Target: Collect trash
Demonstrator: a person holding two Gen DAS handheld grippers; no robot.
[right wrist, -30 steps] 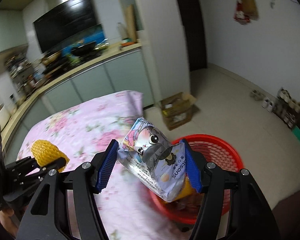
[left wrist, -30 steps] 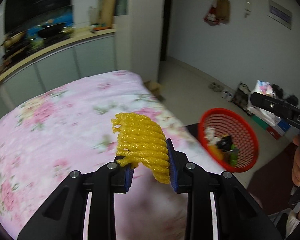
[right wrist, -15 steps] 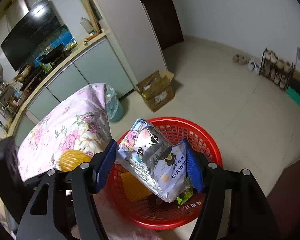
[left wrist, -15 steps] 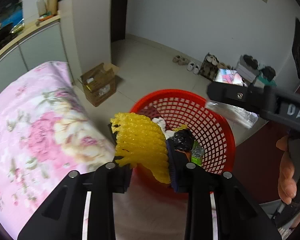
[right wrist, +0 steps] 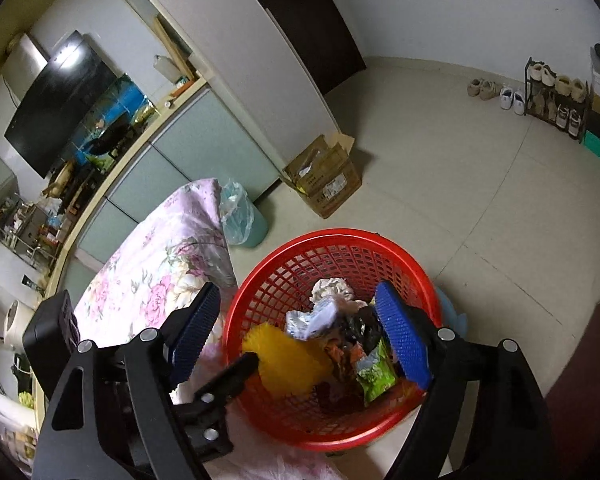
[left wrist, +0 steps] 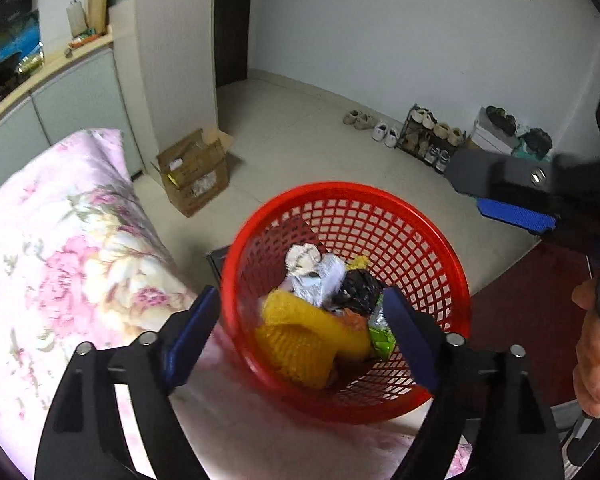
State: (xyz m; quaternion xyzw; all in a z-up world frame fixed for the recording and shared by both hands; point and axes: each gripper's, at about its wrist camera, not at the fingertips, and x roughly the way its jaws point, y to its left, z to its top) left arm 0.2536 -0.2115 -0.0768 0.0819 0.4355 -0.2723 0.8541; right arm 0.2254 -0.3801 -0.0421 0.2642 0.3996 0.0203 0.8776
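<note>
A: Nearest, what are the grippers doing?

B: The left gripper (left wrist: 300,336) and right gripper (right wrist: 300,332) both gape wide, holding nothing, over the red basket (left wrist: 432,236).

A: And the trash?

B: In the basket: yellow foam net (left wrist: 304,340), silver wrapper (right wrist: 324,316). Likely light, soft, crushable; I'd pinch a bunched fold. Farther left, the floral cloth (left wrist: 60,240).

Red mesh basket (left wrist: 440,248) holds yellow foam net (left wrist: 300,340); pink floral tablecloth (left wrist: 60,248); blue gripper pads (right wrist: 400,336).
</note>
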